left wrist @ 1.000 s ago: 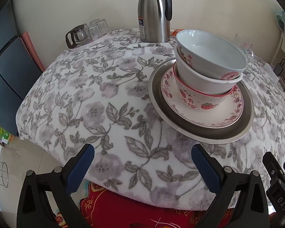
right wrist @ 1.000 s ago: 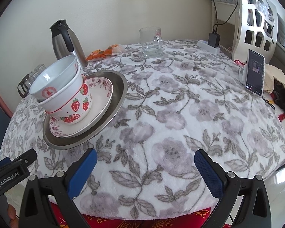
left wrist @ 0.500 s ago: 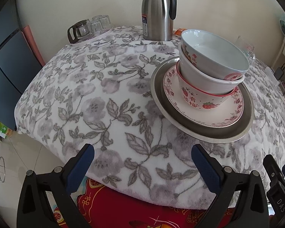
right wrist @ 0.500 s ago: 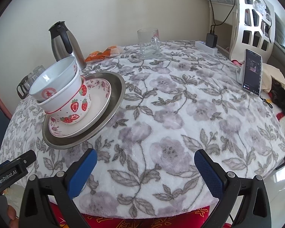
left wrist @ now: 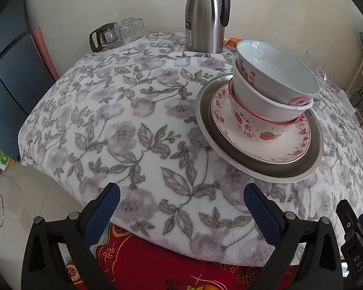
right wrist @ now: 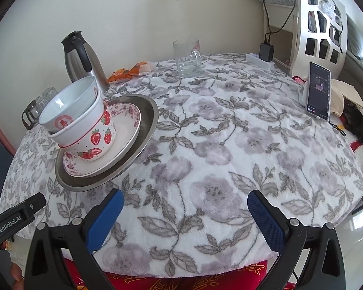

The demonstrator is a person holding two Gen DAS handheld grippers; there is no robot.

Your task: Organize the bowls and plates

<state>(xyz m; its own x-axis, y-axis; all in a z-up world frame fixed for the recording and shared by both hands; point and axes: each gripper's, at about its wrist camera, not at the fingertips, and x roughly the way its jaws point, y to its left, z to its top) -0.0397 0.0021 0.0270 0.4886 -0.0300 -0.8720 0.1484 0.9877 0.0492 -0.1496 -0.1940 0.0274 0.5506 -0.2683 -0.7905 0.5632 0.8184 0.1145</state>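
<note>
We hold both hand-held grippers spread and empty at the near edge of the table (left wrist: 89, 111).

Ahead and right of the left hand-held gripper (left wrist: 181, 207), ahead and left of the right hand-held gripper (right wrist: 185, 213), three nested bowls (left wrist: 268, 96) sit on a floral plate (left wrist: 290, 146) inside a steel plate (left wrist: 273, 171). Stacking looks finished; next, we judge, comes gripping the steel rim while keeping it level.

- Floral tablecloth (right wrist: 205, 145) covers the table.
- Steel thermos jug (left wrist: 207, 14) stands at the far edge.
- Glass pot (left wrist: 104, 36) and tumblers (left wrist: 133, 27) at the far left edge.
- Glass mug (right wrist: 187, 58) at the far edge.
- Phone (right wrist: 319, 91) propped upright at the right edge.
- Power strip (right wrist: 260, 61) at the far right edge.
</note>
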